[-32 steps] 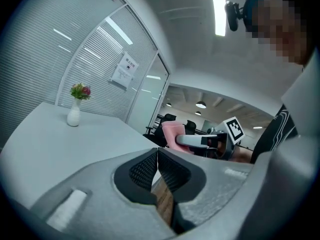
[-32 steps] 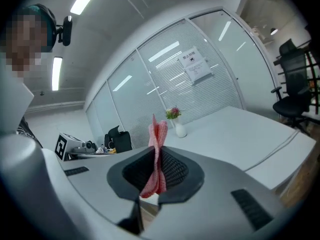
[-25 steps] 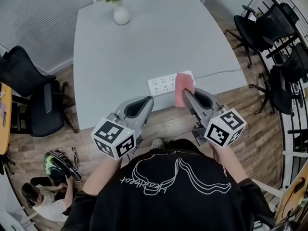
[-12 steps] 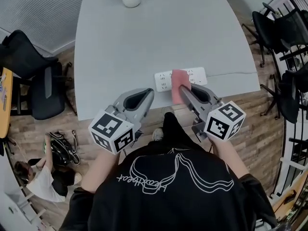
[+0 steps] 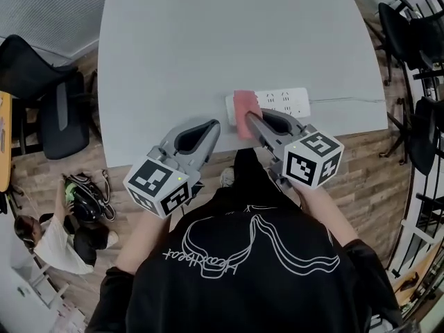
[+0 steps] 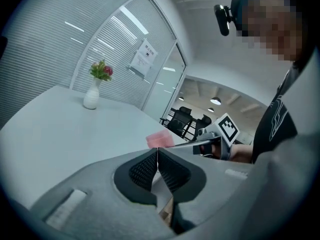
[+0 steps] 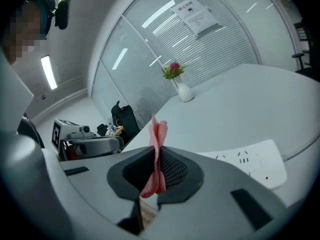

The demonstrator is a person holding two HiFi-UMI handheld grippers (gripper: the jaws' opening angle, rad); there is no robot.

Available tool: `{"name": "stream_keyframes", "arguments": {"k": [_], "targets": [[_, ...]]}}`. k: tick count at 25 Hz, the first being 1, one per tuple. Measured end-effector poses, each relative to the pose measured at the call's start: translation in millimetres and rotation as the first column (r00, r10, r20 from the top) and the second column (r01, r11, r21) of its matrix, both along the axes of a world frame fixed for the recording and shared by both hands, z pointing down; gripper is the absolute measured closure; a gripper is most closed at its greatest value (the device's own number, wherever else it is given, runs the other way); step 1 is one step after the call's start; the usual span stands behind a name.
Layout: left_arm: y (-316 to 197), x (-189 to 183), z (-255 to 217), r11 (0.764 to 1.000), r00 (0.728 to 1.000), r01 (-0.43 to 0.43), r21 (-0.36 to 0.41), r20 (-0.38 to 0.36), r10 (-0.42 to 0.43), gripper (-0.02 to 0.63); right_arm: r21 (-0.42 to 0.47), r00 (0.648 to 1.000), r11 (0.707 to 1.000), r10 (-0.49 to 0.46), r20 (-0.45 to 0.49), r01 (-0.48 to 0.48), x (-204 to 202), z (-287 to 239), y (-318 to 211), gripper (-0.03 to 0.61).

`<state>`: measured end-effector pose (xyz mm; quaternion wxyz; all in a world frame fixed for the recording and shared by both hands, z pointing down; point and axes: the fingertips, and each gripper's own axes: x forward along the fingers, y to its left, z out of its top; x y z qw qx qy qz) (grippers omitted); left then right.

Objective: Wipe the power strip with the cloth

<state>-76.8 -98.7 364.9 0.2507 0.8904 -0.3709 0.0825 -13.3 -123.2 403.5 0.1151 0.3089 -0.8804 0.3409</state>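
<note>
We note the pale grey table [image 5: 208, 61] bearing a white rectangular power strip [image 5: 284, 101] near its front edge. Left gripper [image 5: 215, 125]: jaws together, nothing between. Right gripper [image 5: 249, 118]: jaws clamped on a folded pink cloth [image 5: 244, 108] covering the strip's left end.

Count: power strip [image 5: 281, 101] ×1; cloth [image 5: 244, 111] ×1; vase [image 7: 185, 92] ×1; surface [image 5: 208, 47] ×1; grippers ×2: left gripper [image 5: 216, 124], right gripper [image 5: 248, 117].

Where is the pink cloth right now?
In the head view, the pink cloth is clamped in the right gripper, over the left end of the white power strip near the grey table's front edge.
</note>
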Motion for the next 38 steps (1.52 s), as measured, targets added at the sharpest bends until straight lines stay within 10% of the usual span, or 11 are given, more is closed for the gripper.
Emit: {"name": "stream_keyframes", "arguments": {"k": [38], "targets": [[-17.9,-17.9,35.7,0.995,0.998,0.062,-0.08,0.019,-0.06,0.6,-0.167,0.948,0.986,-0.049,-0.313,-0.004,-26.9,81.3,-26.0,0.538]]}}
